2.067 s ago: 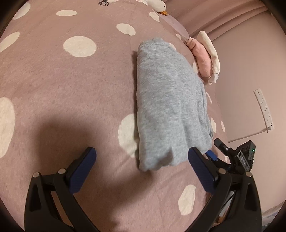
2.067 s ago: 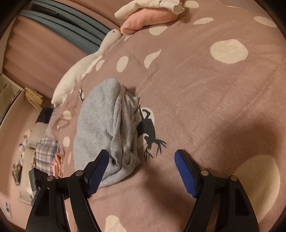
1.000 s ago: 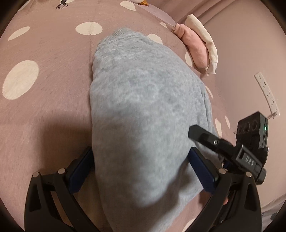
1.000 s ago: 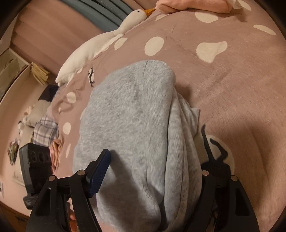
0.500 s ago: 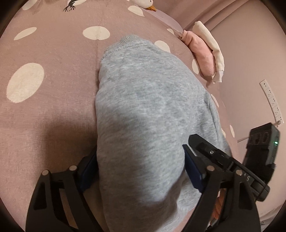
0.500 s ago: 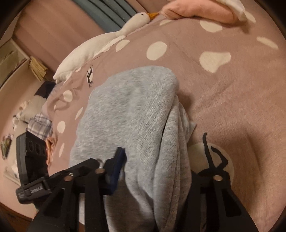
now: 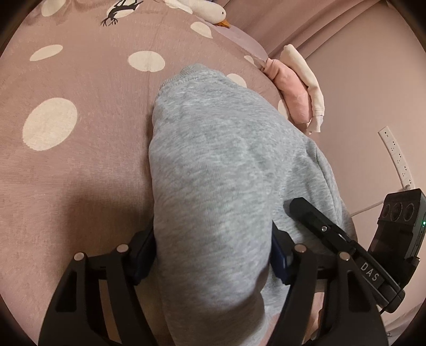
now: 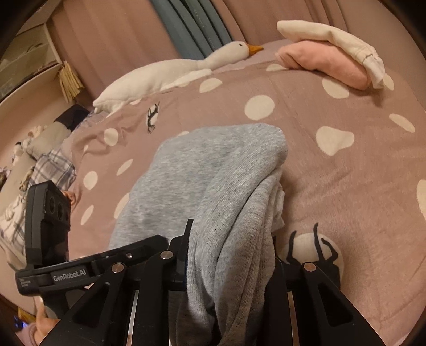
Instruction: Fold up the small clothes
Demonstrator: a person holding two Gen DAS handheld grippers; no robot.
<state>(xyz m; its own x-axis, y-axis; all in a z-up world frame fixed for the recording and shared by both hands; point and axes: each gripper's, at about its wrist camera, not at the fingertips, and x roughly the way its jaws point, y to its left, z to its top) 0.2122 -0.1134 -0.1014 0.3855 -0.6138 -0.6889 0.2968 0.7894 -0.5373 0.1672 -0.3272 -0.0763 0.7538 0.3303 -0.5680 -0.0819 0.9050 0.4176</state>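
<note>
Both jaws have just been closing, pinching the grey garment (image 7: 213, 173); thick folded layers may slip free.

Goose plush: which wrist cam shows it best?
Right wrist view. The goose plush shows whole there, from its tail to its orange beak, lying at the far edge of the bed beyond the grey garment. The left wrist view catches only its head and beak at the top edge.
</note>
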